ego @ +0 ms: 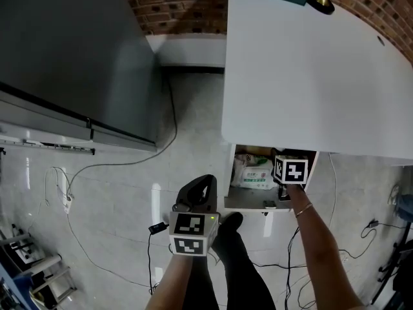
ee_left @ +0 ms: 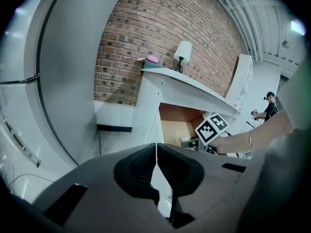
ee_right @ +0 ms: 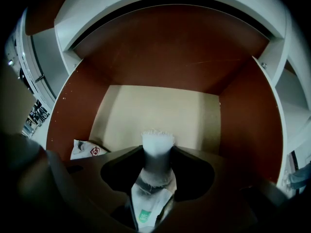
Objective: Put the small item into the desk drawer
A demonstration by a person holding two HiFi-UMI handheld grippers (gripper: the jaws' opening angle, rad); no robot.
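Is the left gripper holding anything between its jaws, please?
No, the left gripper has its jaws closed together with nothing between them.

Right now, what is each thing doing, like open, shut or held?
desk drawer: pulled open.
right hand-held gripper: reaching into the desk drawer, shut on the small packet.
small packet: pinched between the jaws, its end sticking out past them.
left hand-held gripper: shut, empty, away from the desk drawer.
wipes pack: lying in the desk drawer.
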